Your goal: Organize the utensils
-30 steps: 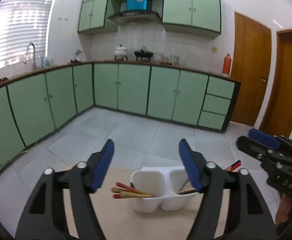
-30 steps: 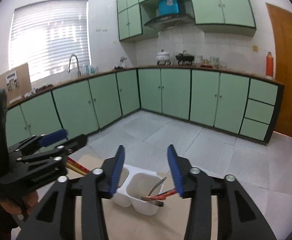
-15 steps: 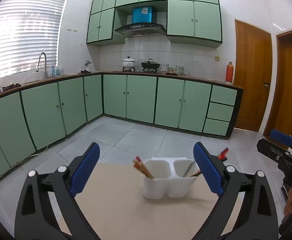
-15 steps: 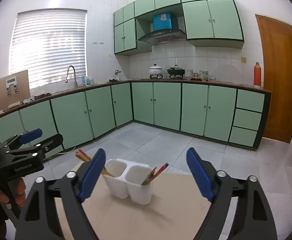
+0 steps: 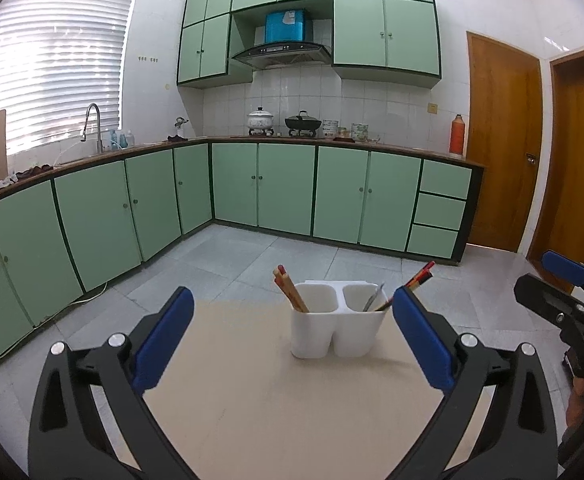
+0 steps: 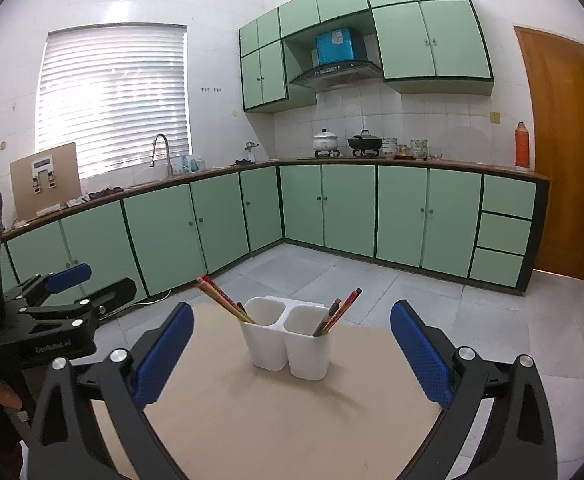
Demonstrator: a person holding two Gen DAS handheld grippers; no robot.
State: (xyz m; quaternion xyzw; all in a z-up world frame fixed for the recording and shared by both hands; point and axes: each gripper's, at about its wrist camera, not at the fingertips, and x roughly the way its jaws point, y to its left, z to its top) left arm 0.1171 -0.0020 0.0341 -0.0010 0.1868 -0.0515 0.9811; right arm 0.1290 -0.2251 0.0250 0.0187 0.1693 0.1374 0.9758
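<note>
A white two-compartment utensil holder (image 5: 336, 328) (image 6: 288, 340) stands upright on a beige table (image 5: 276, 412) (image 6: 292, 420). Its left cup holds red-tipped chopsticks (image 5: 290, 290) (image 6: 222, 298). Its right cup holds more red-tipped chopsticks (image 5: 415, 280) (image 6: 337, 312) and a metal utensil (image 5: 373, 300). My left gripper (image 5: 292, 336) is open and empty, back from the holder. My right gripper (image 6: 292, 348) is open and empty too. Each gripper shows in the other's view, the right one (image 5: 563, 300) and the left one (image 6: 64, 300).
The table's far edge lies just behind the holder. Beyond it are a grey tiled floor (image 5: 252, 256), green kitchen cabinets (image 5: 284, 192) along the walls and wooden doors (image 5: 503, 140) at the right.
Both grippers have pulled back and up from the holder and opened wider. The holder now looks upright and farther away in both views.
</note>
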